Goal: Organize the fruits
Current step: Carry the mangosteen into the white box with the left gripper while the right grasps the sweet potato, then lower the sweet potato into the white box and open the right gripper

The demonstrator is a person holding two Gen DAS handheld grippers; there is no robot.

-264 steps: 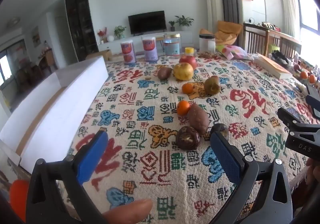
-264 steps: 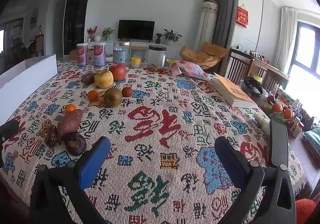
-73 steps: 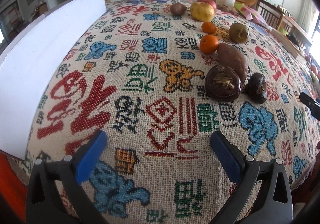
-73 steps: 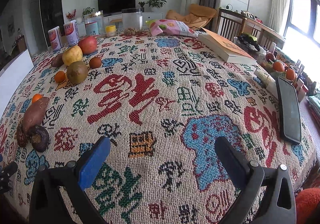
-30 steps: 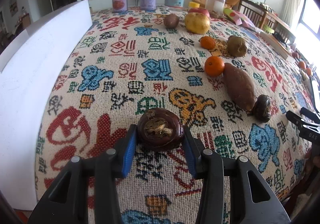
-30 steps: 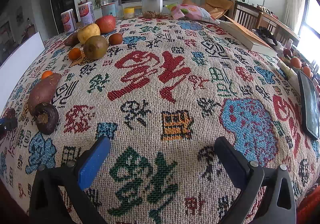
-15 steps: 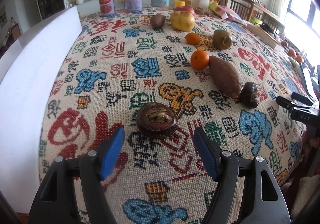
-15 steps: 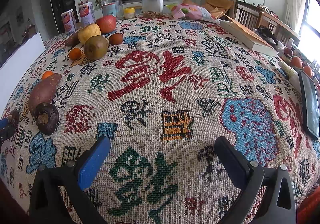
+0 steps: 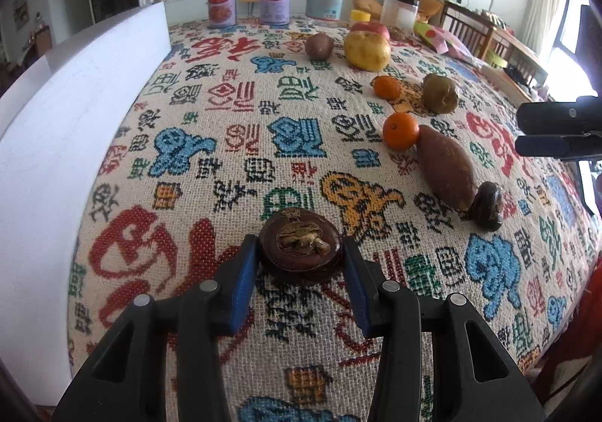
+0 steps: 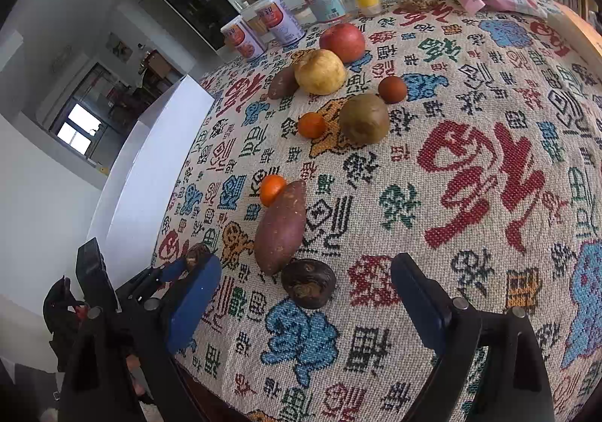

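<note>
Both views are bright with soft daylight. In the left wrist view a window [image 9: 575, 41] at the right edge is overexposed. Shadows on the worktop [image 9: 240, 143] are faint. Fisheye distortion bends the edges strongly, and the corners are black. The centres are sharp

The surface [image 9: 240, 128] wears a beige woven cloth with red, blue, green and orange characters. Dark brown mangosteen [image 9: 300, 249]; orange tangerine [image 9: 400, 125]; reddish-brown sweet potato [image 9: 446, 166]

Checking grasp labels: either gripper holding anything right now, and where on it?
Left gripper clamps the dark brown fruit across its sides, on the tablecloth. Right gripper is open, empty.
</note>
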